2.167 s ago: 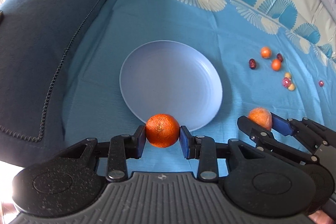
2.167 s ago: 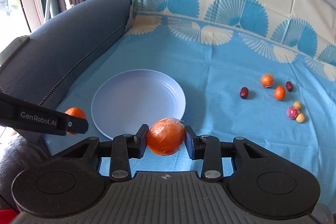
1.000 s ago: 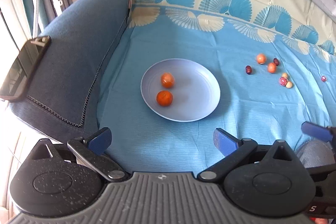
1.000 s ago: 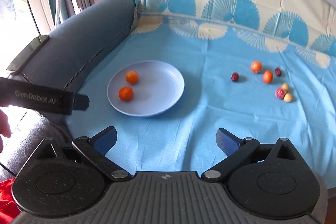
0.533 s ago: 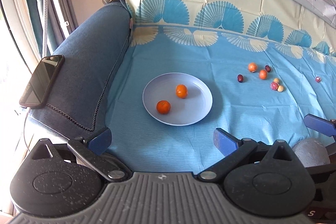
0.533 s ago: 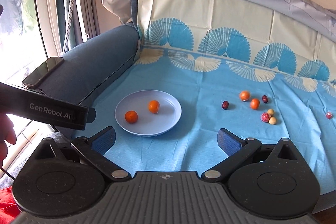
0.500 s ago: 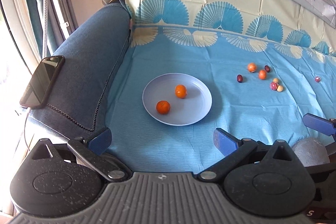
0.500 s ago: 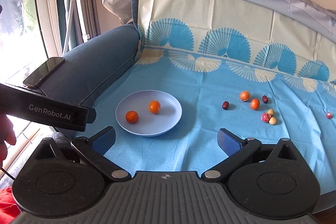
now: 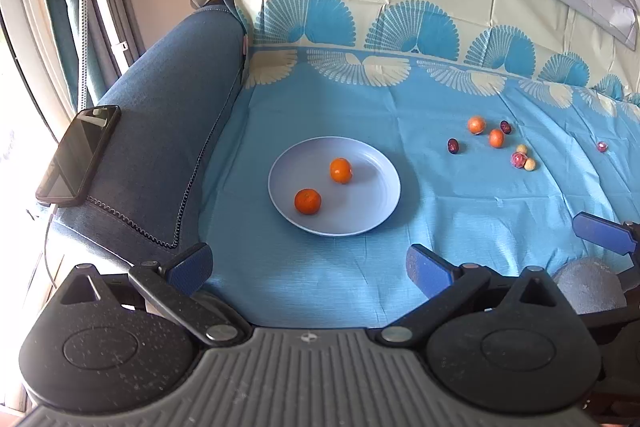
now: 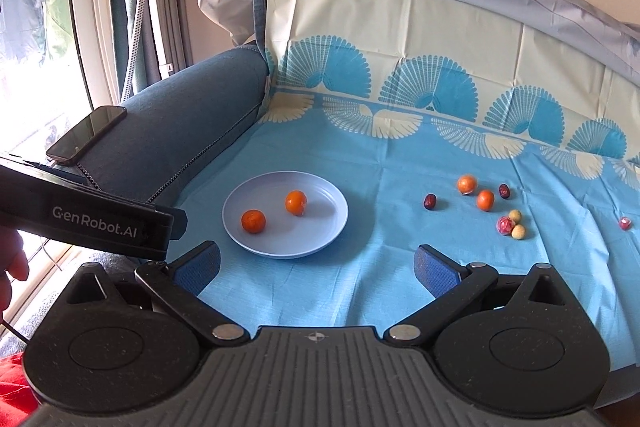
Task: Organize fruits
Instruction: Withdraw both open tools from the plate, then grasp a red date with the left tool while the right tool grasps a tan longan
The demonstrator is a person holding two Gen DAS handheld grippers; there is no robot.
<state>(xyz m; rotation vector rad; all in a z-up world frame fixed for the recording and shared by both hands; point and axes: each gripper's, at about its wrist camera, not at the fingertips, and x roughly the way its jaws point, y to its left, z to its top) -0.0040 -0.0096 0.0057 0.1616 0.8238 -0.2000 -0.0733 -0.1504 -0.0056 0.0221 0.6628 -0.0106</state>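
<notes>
Both grippers are hanging back off the front edge of the sofa seat, nothing in either; left gripper (image 9: 308, 267) jaws are standing wide apart, right gripper (image 10: 316, 265) jaws likewise wide.

The plate (image 10: 324, 247) is sitting on the blue tablecloth (image 10: 360, 287) toward the seat's left side, near the armrest (image 10: 192, 107); two mandarins are lying in it apart from each other, one (image 10: 253, 221) near its front-left rim, one (image 10: 296, 202) nearer the middle.

The loose fruit is sitting well to the right on the cloth: two more mandarins (image 10: 467, 183) (image 10: 485, 200) close together, two dark dates (image 10: 429, 201) (image 10: 504, 191) flanking them, a pink wrapped fruit (image 10: 505, 225) touching or just beside two pale round ones (image 10: 518, 231); one stray pink piece (image 10: 625, 223) further right.

Judgement: next step is fetching from that cluster;
- right gripper is looking better placed for it; left one risks crossing over
- taking the mandarins first, approaching from above with jaws kept wide, since neighbours are sitting close and a side sweep could roll them
- closing gently; round fruit on soft cloth will likely skid if nudged
- setting down in the plate's bare right half so the resting mandarins aren't getting knocked

A phone (image 9: 78, 157) is lying on the armrest; keeping the left gripper away from it.
</notes>
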